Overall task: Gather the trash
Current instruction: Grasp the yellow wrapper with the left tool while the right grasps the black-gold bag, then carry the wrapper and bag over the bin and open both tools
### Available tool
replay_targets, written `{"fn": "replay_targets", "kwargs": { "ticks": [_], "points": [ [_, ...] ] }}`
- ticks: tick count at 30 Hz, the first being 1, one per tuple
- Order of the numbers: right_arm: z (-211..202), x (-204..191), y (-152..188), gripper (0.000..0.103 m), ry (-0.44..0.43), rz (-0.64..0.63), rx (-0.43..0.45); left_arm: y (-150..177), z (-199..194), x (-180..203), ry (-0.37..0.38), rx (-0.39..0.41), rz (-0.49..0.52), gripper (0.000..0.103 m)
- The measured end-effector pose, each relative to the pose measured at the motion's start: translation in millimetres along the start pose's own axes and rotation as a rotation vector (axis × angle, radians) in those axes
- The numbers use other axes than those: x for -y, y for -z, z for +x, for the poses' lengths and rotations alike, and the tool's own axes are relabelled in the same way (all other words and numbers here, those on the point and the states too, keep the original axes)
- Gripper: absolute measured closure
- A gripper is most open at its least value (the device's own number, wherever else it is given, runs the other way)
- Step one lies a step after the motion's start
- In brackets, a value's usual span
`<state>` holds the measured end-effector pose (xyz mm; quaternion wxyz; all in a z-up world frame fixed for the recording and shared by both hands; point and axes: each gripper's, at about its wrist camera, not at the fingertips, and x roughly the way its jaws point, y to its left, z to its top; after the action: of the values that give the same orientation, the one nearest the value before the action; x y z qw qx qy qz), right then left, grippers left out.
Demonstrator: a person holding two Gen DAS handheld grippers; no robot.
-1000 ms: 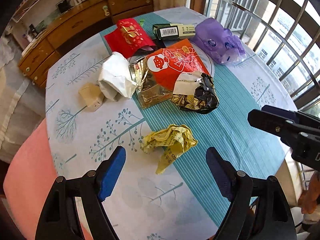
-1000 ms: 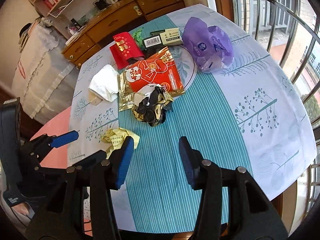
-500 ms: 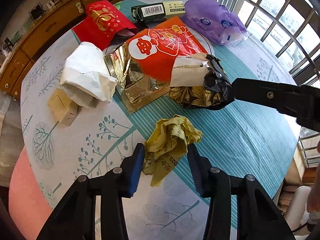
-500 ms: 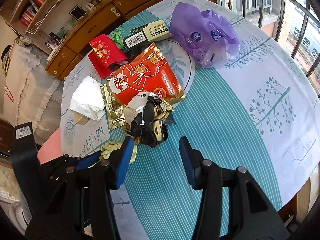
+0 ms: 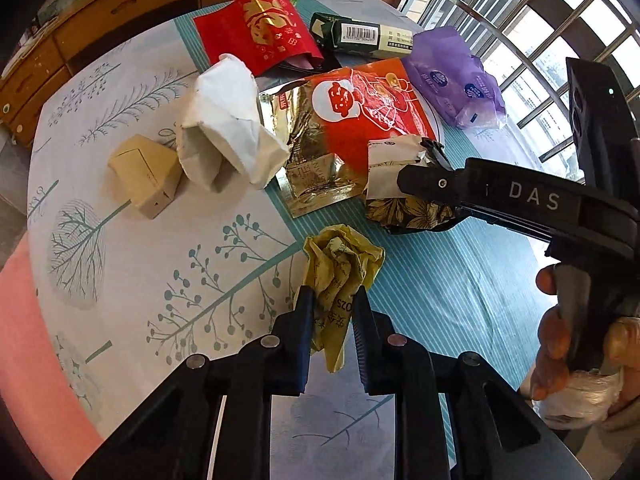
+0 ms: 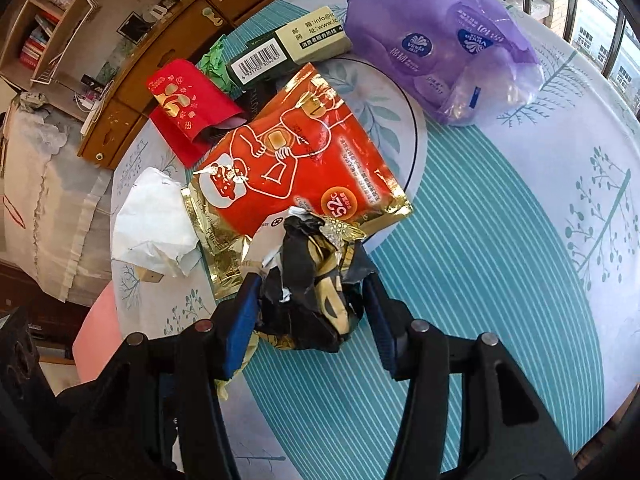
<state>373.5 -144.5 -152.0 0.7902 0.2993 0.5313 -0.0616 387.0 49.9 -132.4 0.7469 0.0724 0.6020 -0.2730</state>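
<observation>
Yellow crumpled paper [image 5: 340, 268], light and springy near the surface's [image 5: 160, 264] front edge, is being pinched by the left claw [image 5: 331, 312]; the right claw [image 6: 308, 300] is straddling a crinkly black-gold wrapper [image 6: 312, 292], spread, possibly just touching.

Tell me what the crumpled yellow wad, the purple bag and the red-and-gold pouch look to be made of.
Crumpled yellow wad: thin matte paper or film with sharp creases and printing; either is possible.
Purple bag: soft glossy plastic film, partly see-through and wrinkled.
Red-and-gold pouch: foil-laminated plastic, judging by its mirror-like gold edges and glossy printed red face.
</observation>
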Motion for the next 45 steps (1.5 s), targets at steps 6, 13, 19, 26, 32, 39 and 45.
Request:
{"fn": "replay_targets", "kwargs": {
  "ticks": [6,13,19,26,32,39,45],
  "points": [
    [-3,-7,12,0.062,0.014,-0.056,0.018,3,-11,-2,0.032,0.011,-0.027,0.085],
    [-36,-10,34,0.062,0.008,-0.125,0.035,13,-31,10,0.022,0.037,-0.018,0.086],
    [-71,1,53,0.062,0.021,-0.2,0.025,31,-55,30,0.014,0.064,-0.032,0.086],
    [-135,34,83,0.062,0.003,-0.351,0.047,54,-96,83,-0.042,0.142,-0.032,0.086],
    [-187,65,106,0.062,-0.033,-0.496,0.052,84,-121,139,-0.077,0.214,-0.109,0.086],
    [-241,122,124,0.061,-0.061,-0.564,0.08,131,-129,216,-0.108,0.252,-0.166,0.086],
    [-270,169,144,0.061,-0.081,-0.595,0.058,175,-130,265,-0.127,0.26,-0.237,0.086]
  ]
}}
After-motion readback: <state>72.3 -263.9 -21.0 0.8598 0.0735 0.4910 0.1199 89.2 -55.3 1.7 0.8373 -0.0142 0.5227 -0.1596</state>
